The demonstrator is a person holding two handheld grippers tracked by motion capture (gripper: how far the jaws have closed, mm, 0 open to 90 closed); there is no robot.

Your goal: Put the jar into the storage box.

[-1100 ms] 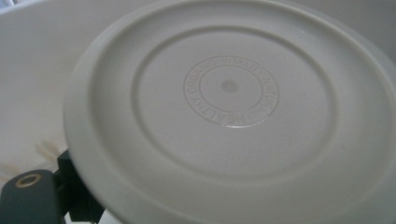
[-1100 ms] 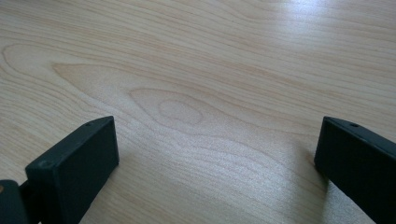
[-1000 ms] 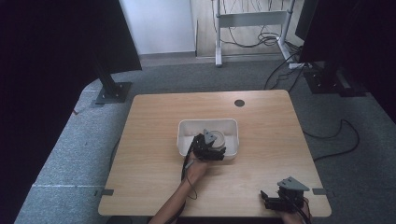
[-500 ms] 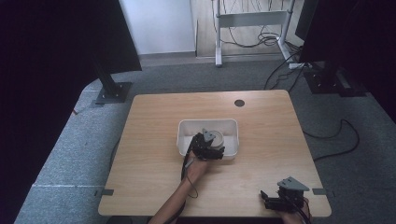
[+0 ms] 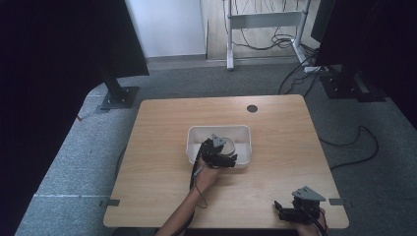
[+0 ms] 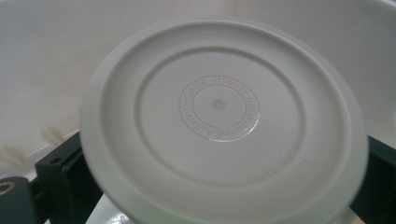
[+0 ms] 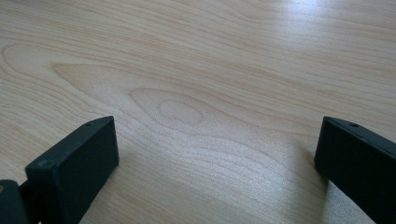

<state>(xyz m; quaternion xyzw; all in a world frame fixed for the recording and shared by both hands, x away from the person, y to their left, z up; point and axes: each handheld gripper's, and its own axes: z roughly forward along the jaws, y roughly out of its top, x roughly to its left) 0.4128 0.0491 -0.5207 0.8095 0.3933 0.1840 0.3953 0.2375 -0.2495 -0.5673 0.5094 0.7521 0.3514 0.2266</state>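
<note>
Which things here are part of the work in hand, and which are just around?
In the job:
left gripper
round white lid between its jaws
white bin

Just around:
right gripper, open over bare table
cables on the floor

Your high view is dim and soft, with near-black panels swallowing the left side and upper right of the frame; the table (image 5: 162,147) gets even light and casts weak shadows. In your left gripper view the lid (image 6: 219,121) is pale, low in contrast and blurred along its lower edge. Your right gripper view shows glare at upper right and soft shadows beside the jaws.
</note>
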